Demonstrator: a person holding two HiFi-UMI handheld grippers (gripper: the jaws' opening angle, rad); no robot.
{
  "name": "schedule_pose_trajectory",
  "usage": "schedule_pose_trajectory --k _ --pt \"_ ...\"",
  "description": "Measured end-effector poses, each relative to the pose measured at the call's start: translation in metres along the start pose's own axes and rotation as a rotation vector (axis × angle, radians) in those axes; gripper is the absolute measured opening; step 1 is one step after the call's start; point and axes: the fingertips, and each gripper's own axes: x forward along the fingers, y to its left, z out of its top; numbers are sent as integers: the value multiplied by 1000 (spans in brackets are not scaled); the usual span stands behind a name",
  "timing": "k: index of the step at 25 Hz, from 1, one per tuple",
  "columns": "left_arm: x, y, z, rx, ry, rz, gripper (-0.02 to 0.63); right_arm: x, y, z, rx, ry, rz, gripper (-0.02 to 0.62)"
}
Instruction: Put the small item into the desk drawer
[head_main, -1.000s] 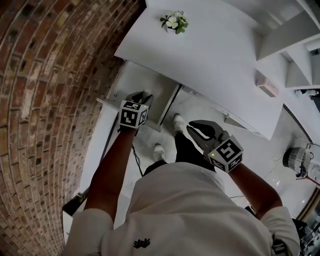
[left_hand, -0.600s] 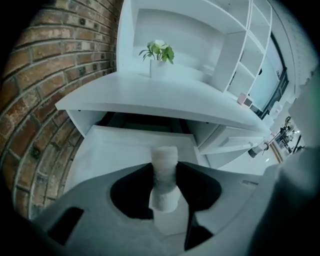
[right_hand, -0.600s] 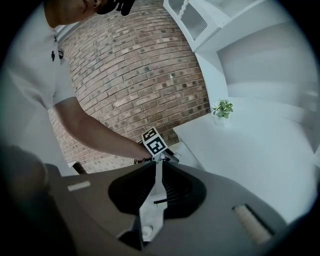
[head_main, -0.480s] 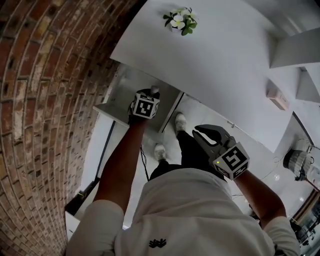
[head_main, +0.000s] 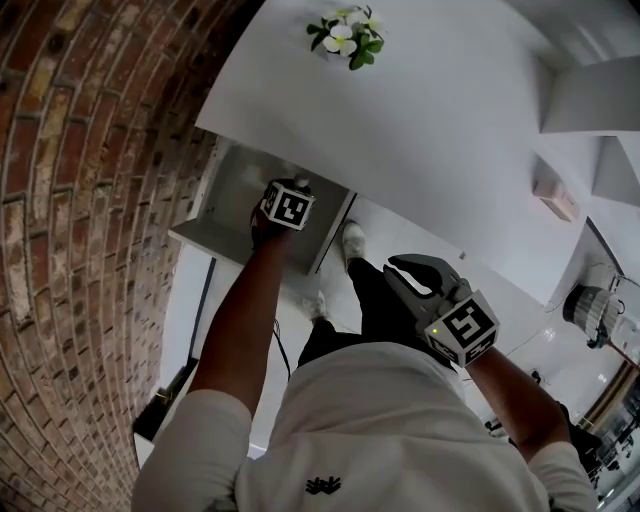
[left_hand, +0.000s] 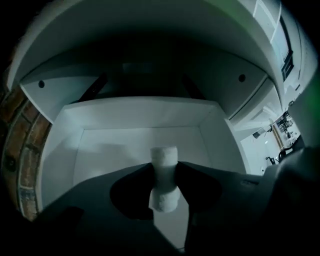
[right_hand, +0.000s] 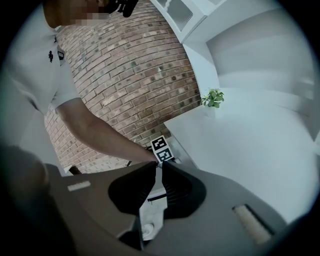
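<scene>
A small white cylindrical item (left_hand: 164, 160) stands upright between the jaws of my left gripper (left_hand: 164, 172), which is shut on it. That gripper (head_main: 298, 186) points steeply down into the open white desk drawer (head_main: 205, 232), with the item held above the drawer floor (left_hand: 115, 150). The item itself barely shows in the head view. My right gripper (head_main: 398, 268) hangs lower right, off the desk and over the floor, its jaws together with nothing between them (right_hand: 159, 167).
The white desk top (head_main: 430, 110) runs above the drawer, with a small potted plant (head_main: 345, 30) at its far end. A brick wall (head_main: 90, 200) bounds the left. My feet (head_main: 352, 238) stand on the pale floor beside the drawer.
My left gripper has sunk with the white item from above the drawer's front edge down into the drawer. The right gripper has drifted slightly and stays shut.
</scene>
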Motion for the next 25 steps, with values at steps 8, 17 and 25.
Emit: schedule_pose_trajectory --k 8,17,25 --pt "26 0 -15 37 59 -1 147 3 -10 -6 19 28 -19 54" --pt "22 2 -13 36 47 5 201 9 -6 -6 29 22 -10 54" --pt "-11 -9 -3 64 0 -14 206 9 8 6 3 -21 -6 52"
